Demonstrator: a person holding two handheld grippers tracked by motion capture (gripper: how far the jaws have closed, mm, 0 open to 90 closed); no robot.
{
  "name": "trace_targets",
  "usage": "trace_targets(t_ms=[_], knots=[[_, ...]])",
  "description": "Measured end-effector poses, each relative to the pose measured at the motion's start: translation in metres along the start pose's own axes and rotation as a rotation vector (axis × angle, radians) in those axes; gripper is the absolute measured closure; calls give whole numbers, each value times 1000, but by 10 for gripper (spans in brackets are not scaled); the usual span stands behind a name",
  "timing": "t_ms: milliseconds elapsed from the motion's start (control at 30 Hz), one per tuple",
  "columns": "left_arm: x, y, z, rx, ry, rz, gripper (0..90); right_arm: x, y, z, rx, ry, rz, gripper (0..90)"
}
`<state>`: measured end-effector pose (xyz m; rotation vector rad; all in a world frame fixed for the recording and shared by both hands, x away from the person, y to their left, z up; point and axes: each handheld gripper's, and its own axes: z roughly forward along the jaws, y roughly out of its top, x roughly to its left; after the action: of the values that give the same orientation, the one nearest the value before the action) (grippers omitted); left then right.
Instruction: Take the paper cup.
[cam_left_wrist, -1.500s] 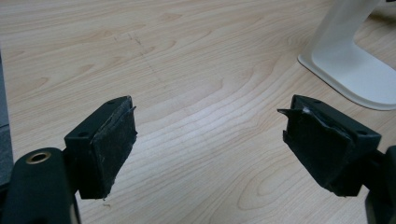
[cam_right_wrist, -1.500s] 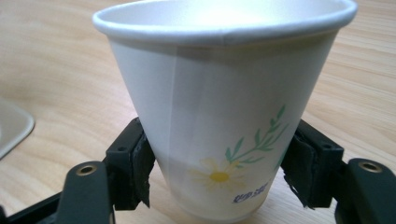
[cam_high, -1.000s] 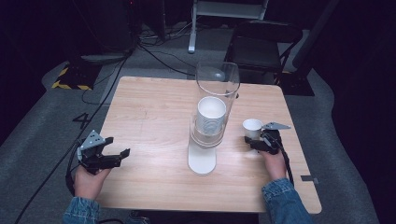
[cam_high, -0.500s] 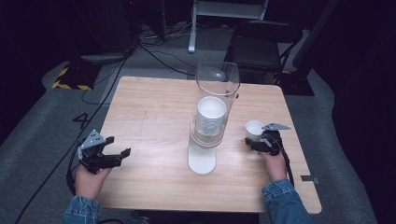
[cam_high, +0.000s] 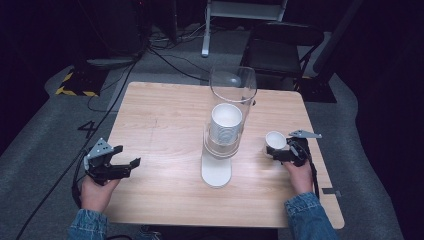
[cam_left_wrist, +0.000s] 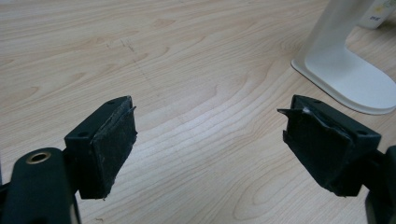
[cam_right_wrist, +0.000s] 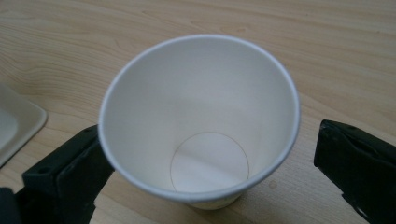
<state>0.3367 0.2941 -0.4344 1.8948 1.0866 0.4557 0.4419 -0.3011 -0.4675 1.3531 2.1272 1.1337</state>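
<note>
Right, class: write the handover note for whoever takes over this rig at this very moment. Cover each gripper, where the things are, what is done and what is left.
Right gripper: jaws have just been opening; the paper cup stands between them, a gap showing at one jaw, so released.
Left gripper: open, empty, low over the table at its near left.
Things: the cup stands upright, mouth up, on the table right of the cup dispenser, whose clear tube holds a stack of cups.
Done: one cup set down on the table.
Left: probably draw the right gripper back clear of the cup without tipping it.
</note>
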Motion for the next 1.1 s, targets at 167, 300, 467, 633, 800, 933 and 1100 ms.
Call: trace_targets(t_ms=[167, 300, 467, 633, 800, 933, 1100], knots=[[-1, 1, 0, -2, -1, 3, 167, 1, 5, -25, -87, 18, -2, 0], [-5, 3, 2, -2, -12, 12, 167, 4, 7, -43, -142, 28, -15, 0], [-13, 5, 3, 3, -28, 38, 167, 14, 9, -62, -155, 66, -49, 0], [-21, 7, 7, 8, -51, 54, 167, 28, 9, -78, -176, 120, -94, 0], [-30, 6, 9, 12, -80, 67, 166, 43, 4, -91, -182, 175, -123, 0], [-39, 4, 10, 21, -103, 98, 166, 56, -2, -96, -174, 229, -135, 0], [-47, 1, 11, 37, -129, 133, 167, 70, -10, -97, -172, 298, -172, 0]])
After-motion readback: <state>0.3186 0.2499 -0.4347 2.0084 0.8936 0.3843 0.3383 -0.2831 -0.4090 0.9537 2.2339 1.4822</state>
